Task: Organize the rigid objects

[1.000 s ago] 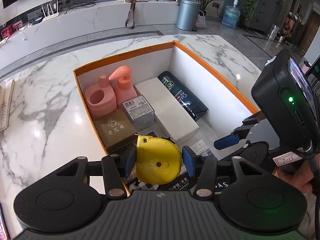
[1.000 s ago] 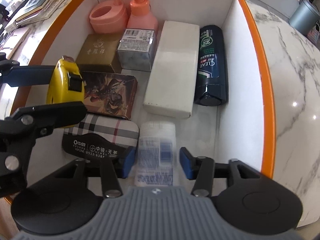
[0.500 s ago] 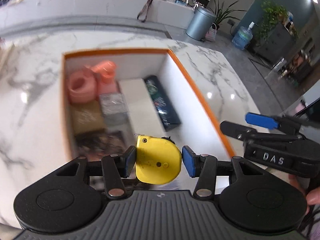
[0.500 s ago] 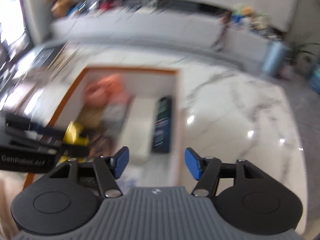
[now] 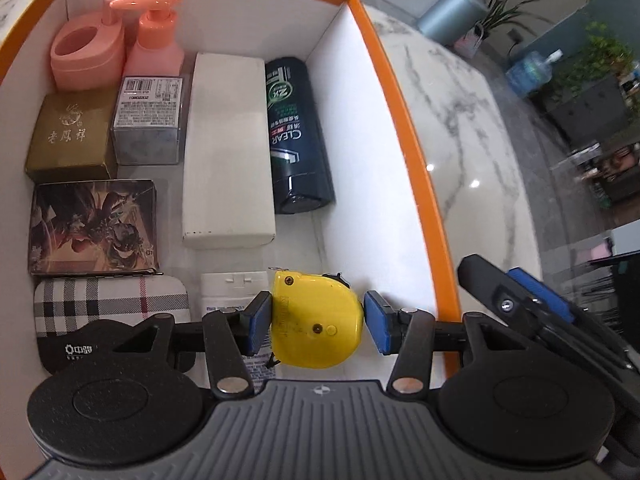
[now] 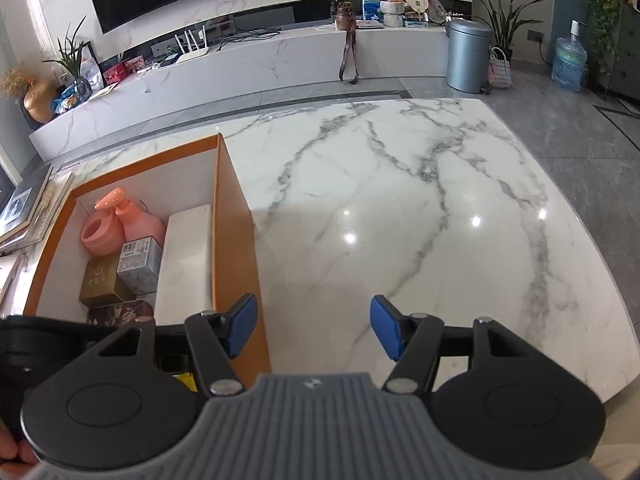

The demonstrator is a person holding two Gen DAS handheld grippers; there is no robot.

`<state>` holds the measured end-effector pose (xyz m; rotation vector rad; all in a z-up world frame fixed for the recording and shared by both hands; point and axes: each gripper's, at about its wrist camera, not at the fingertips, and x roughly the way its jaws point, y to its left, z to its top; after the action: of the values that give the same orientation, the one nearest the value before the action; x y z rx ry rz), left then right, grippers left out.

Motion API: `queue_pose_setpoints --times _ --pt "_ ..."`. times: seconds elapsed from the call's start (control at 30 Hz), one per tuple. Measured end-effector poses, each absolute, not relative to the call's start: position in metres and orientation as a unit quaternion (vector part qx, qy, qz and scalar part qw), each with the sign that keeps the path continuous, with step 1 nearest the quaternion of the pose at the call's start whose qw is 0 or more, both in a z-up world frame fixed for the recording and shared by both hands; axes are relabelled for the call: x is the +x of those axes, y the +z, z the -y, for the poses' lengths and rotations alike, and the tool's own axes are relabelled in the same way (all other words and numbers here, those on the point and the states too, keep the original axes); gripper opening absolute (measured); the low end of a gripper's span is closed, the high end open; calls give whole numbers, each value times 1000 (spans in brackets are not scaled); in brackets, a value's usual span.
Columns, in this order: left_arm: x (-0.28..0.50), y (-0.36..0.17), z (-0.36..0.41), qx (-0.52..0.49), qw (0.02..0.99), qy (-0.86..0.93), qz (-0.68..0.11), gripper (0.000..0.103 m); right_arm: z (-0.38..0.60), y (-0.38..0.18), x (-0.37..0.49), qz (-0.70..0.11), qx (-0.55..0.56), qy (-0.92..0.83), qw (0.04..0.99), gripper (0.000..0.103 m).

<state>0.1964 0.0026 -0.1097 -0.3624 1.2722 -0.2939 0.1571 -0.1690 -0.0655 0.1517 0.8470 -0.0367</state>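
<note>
My left gripper [image 5: 316, 320] is shut on a yellow tape measure [image 5: 316, 332]. It hangs low inside the orange-rimmed white box [image 5: 400, 120], at the near right corner, just over a white labelled bottle [image 5: 234, 284]. My right gripper [image 6: 312, 328] stands open and empty over the marble table [image 6: 400, 200], just outside the box's right wall [image 6: 236, 248]. In the left wrist view its blue-padded fingers [image 5: 532, 292] show beyond the orange rim.
The box holds a pink pump bottle [image 5: 154, 44], a pink container [image 5: 86, 52], a gold box [image 5: 70, 136], a silver labelled box [image 5: 148, 120], a long white box [image 5: 226, 144], a dark shampoo bottle [image 5: 298, 136], a picture box [image 5: 94, 226] and a plaid case [image 5: 108, 308]. Books [image 6: 28, 208] lie left of it.
The left gripper has rolled and sunk into the box with the tape measure. The right gripper has let go of the white bottle and moved up and right, out of the box.
</note>
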Motion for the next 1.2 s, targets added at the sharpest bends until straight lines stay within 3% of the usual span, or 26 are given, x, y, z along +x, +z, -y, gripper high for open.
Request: queue_pose_setpoints --times 0.47,0.97,1.2 --pt "179 -90 -6 -158 792 -129 -575 55 184 -65 142 -418 92 -5 904 64" --pt "54 61 -10 -31 927 -113 -355 55 166 20 54 -337 90 37 937 65" --pt "2 92 -14 -15 953 -59 -298 58 153 56 2 -293 75 72 950 68"
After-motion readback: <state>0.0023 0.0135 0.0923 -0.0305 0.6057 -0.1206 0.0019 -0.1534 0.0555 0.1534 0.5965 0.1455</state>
